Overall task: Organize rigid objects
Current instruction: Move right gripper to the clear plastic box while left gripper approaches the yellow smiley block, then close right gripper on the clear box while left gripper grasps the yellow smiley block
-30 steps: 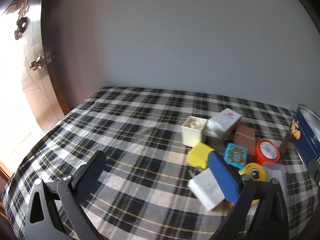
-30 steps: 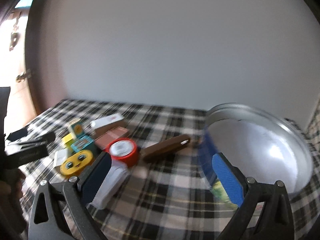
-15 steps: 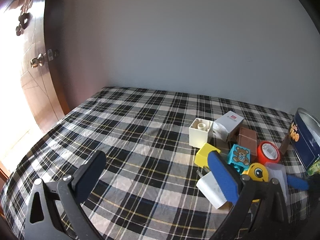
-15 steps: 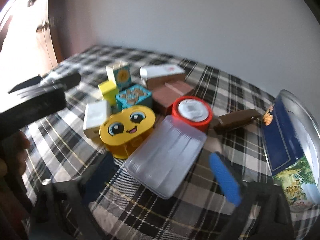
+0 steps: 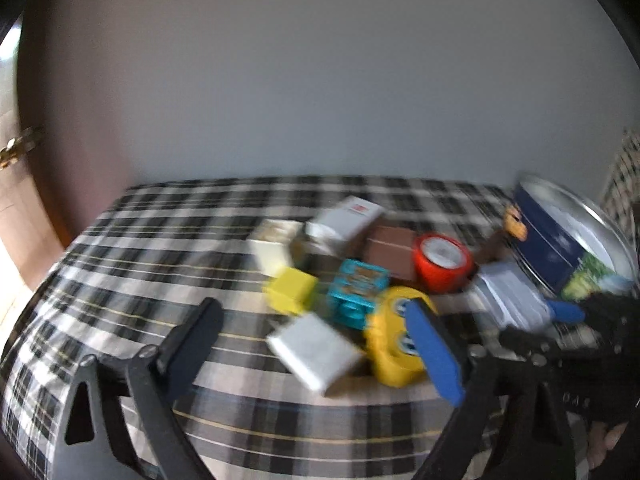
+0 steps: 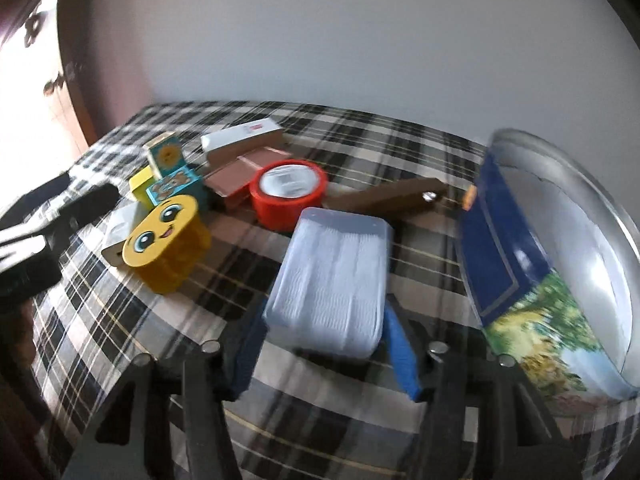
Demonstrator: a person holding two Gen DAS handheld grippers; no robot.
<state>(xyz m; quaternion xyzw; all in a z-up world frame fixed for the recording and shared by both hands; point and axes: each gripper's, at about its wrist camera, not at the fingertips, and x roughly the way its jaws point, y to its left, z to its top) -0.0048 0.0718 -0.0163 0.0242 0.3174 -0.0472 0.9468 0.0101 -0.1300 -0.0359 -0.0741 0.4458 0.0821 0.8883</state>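
A black-and-white plaid cloth (image 6: 344, 412) covers the surface, filling the lower frame. On it lie a clear plastic box (image 6: 332, 276) at centre, a yellow smiling-face block (image 6: 164, 240) at left, red tape (image 6: 288, 192), small boxes behind, and a round blue tin (image 6: 532, 276) at right.

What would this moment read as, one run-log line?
right gripper: closing around clear plastic box | left gripper: closing, nothing between | tin: beside box

Black-and-white plaid cloth (image 6: 352, 420), red tape roll (image 6: 289, 194), yellow smiley block (image 6: 166, 244), blue tin (image 6: 504, 256), frosted pale-blue box (image 6: 332, 276).
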